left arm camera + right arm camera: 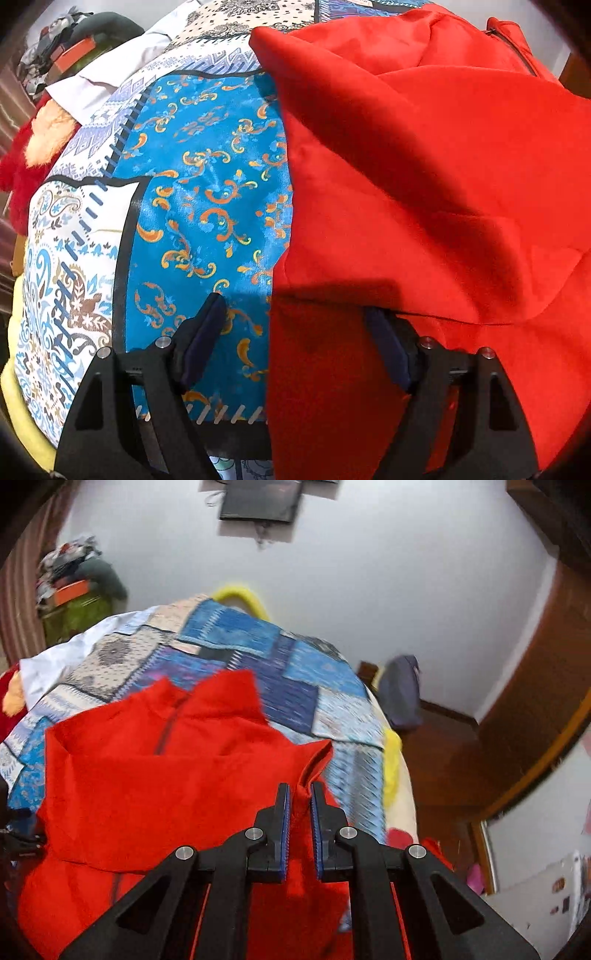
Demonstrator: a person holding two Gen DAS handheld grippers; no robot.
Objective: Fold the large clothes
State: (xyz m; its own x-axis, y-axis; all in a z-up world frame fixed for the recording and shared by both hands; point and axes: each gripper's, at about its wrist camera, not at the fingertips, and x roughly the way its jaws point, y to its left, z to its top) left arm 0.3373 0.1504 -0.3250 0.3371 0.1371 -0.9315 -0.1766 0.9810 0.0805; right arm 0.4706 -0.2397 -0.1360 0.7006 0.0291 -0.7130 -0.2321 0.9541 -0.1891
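A: What lay on the left side, seen from the left gripper's camera?

B: A red furry toy [18,173] at the far left edge, then a white cloth [99,79] behind it, and the patchwork bedspread [207,192] with its blue panel of orange scrolls.

A: And the left gripper?

B: The left gripper [295,317] pointed steeply down with its jaws spread wide. The left finger hung over the blue panel; the right finger was at the edge of the red garment [424,177], partly under a fold of it. The pads pressed on nothing.

A: Where was the garment?

B: It lay rumpled on the bedspread, covering the right half of that view, with a zip [524,55] showing near the top right.

A: And from the right camera?

B: A cluttered pile [70,576] stood at the left by the wall, the bedspread [258,657] ran across the middle, and a wooden wardrobe [524,701] stood at the right. The red garment [147,775] lay in front.

A: The right gripper?

B: The right gripper [300,794] was closed on a pinch of the garment's edge, and the cloth rose in a peak from between the pads.
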